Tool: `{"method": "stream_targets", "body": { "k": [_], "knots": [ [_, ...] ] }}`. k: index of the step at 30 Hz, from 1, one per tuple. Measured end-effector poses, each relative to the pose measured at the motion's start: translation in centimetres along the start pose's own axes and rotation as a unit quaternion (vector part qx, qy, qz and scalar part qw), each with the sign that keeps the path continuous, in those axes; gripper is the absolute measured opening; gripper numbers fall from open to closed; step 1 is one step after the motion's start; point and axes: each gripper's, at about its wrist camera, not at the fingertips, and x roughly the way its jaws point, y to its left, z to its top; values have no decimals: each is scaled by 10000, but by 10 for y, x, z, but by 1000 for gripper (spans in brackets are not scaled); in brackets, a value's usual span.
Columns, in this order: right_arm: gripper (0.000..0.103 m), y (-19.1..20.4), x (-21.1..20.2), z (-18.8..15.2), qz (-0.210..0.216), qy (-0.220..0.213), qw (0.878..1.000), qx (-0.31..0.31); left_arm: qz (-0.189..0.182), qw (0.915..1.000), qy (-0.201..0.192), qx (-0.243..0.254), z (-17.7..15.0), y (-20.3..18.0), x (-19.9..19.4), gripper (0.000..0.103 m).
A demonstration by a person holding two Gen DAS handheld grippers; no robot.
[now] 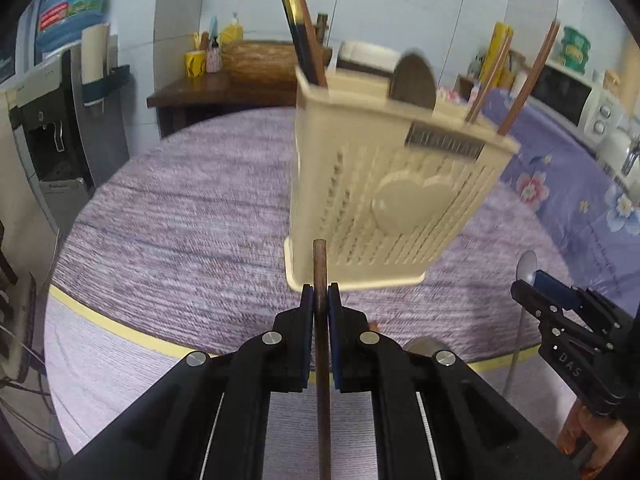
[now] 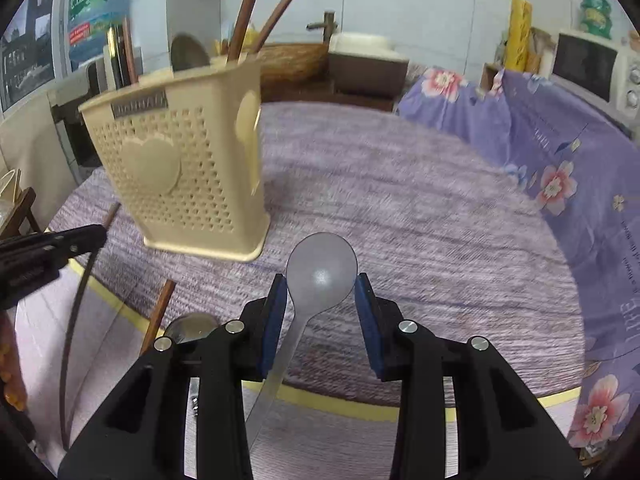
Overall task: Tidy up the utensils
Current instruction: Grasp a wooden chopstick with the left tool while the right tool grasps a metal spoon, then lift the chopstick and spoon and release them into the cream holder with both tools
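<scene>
Straight ahead of your left gripper (image 1: 320, 296) stands the cream utensil holder (image 1: 384, 184) on the purple woven mat (image 1: 180, 220), and that's your target. Your pads are pressed tight on a dark wooden chopstick (image 1: 320, 264), which runs along the gripper's own line, its tip pointing up and forward, just short of the holder's base. The holder's open top sits higher and a little to the right of that tip, so as I read it, you'll need to lift and then drop in from above. Already standing in it: dark flat handles at the back left, a round brown spoon head (image 1: 414, 80) in the middle, and two reddish chopsticks (image 1: 524, 84) leaning out at the right.

Over on your right gripper (image 2: 321, 292), the jaws are spread with a grey metal spoon (image 2: 321, 270) between them. Its bowl fills most of the gap, but whether the pads actually bear on it I cannot tell. Its handle trails back down toward you. From there the holder lies forward and to the left.

Your left gripper is the nearer one, almost at the holder's foot. Another chopstick (image 2: 158, 312) and a spoon bowl (image 2: 192, 326) lie on the mat's near edge, not yet picked up.
</scene>
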Motion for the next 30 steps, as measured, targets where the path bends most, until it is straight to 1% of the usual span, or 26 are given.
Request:
{"method": "stream_targets", "body": {
  "k": [5, 7, 11, 15, 21, 23, 28, 30],
  "knots": [
    [36, -13, -37, 11, -227, -565, 9981, 60, -126, 9973, -720, -92, 18, 2, -47, 8],
    [36, -17, -48, 13, -234, -697, 9973, 56, -177, 9949, -981, -127, 24, 3, -65, 8],
    [36, -16, -61, 17, -264, -836, 9961, -59, -195, 9913, -1286, -187, 33, 5, -85, 8],
    [36, -15, -66, 19, -222, -857, 9960, -96, -198, 9906, -1342, -161, 36, 5, -90, 8],
    [36, -14, -71, 20, -97, -841, 9963, -120, -354, 9894, -1397, -182, 35, 9, -97, 8],
    [36, -14, -73, 21, -42, -853, 9963, -126, -353, 9887, -1447, -169, 35, 10, -101, 8],
    [36, -12, -85, 37, 170, -975, 9949, -186, -533, 9868, -1525, -139, 45, 10, -113, 8],
    [36, -10, -92, 50, 343, -1033, 9939, -185, -574, 9856, -1586, -129, 54, 11, -121, 8]
  ]
}}
